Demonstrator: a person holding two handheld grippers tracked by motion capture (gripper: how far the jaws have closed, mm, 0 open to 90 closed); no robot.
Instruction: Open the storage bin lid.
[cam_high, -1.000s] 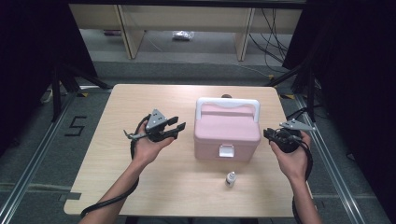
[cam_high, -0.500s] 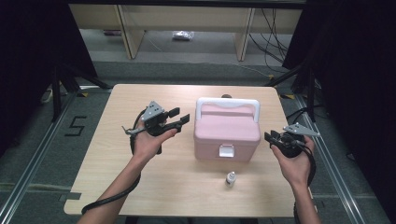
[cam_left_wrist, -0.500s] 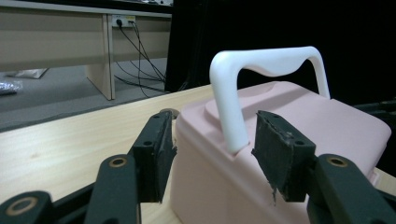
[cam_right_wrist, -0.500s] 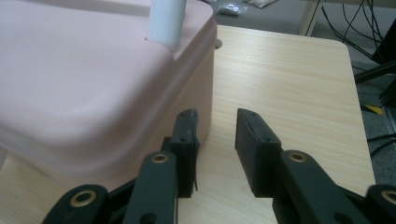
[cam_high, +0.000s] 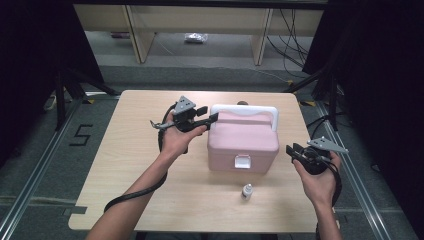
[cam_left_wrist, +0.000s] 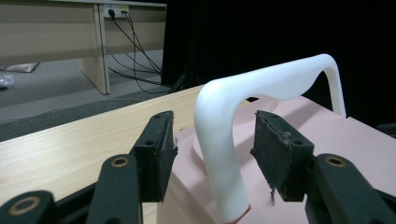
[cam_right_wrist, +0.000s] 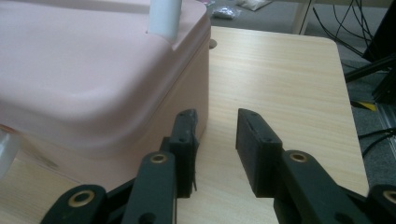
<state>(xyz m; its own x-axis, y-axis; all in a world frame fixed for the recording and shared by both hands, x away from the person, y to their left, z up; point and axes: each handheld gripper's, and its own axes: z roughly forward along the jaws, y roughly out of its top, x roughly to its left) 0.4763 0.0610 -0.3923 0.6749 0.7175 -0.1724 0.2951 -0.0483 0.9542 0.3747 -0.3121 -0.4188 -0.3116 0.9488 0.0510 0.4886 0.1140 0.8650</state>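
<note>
Pale wooden tabletop (cam_high: 130, 165) carries a pink plastic box (cam_high: 243, 141) at its middle. From the near edge, the left forearm reaches forward; the left gripper (cam_left_wrist: 212, 142) has just opened, its pads straddling the box's white arched handle (cam_left_wrist: 224, 140) untouched. Right gripper (cam_right_wrist: 217, 126), just opened too, hangs empty beside the box's right wall.
</note>
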